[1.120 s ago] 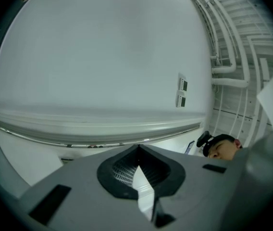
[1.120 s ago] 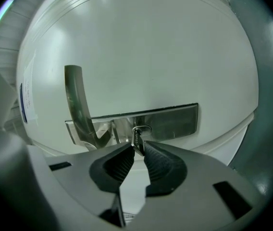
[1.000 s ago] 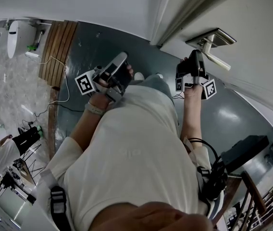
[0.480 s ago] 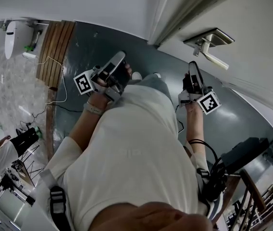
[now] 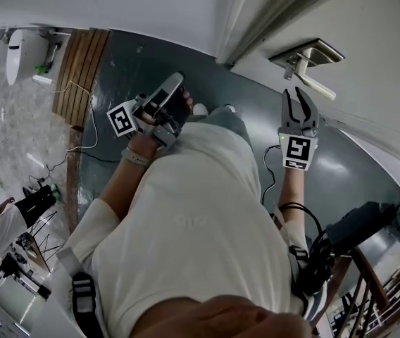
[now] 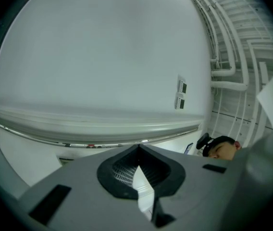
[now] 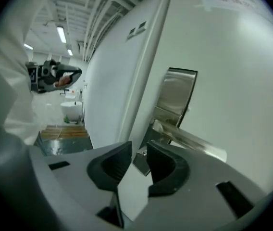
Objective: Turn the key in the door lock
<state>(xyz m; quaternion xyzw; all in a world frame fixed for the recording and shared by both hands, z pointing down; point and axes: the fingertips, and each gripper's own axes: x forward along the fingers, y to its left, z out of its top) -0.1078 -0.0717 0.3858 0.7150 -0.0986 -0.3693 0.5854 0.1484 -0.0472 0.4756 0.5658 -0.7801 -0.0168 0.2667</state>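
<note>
Right gripper view: under the lever handle (image 7: 190, 142) of the white door (image 7: 232, 81) sits a small metal piece (image 7: 140, 161) — key or lock, I cannot tell which. It shows in the gap between the parted jaws of the right gripper (image 7: 139, 148), which touch nothing. Head view puts that gripper just below the handle plate (image 5: 305, 56). The left gripper (image 5: 175, 84) — jaws pressed together, empty — is well apart from the door, beside the person's torso (image 5: 200, 217).

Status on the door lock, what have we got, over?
Left gripper shut, empty. Right gripper open, just below the handle. Small metal piece, maybe the key, between its jaws, ungripped. Nothing in the way.
</note>
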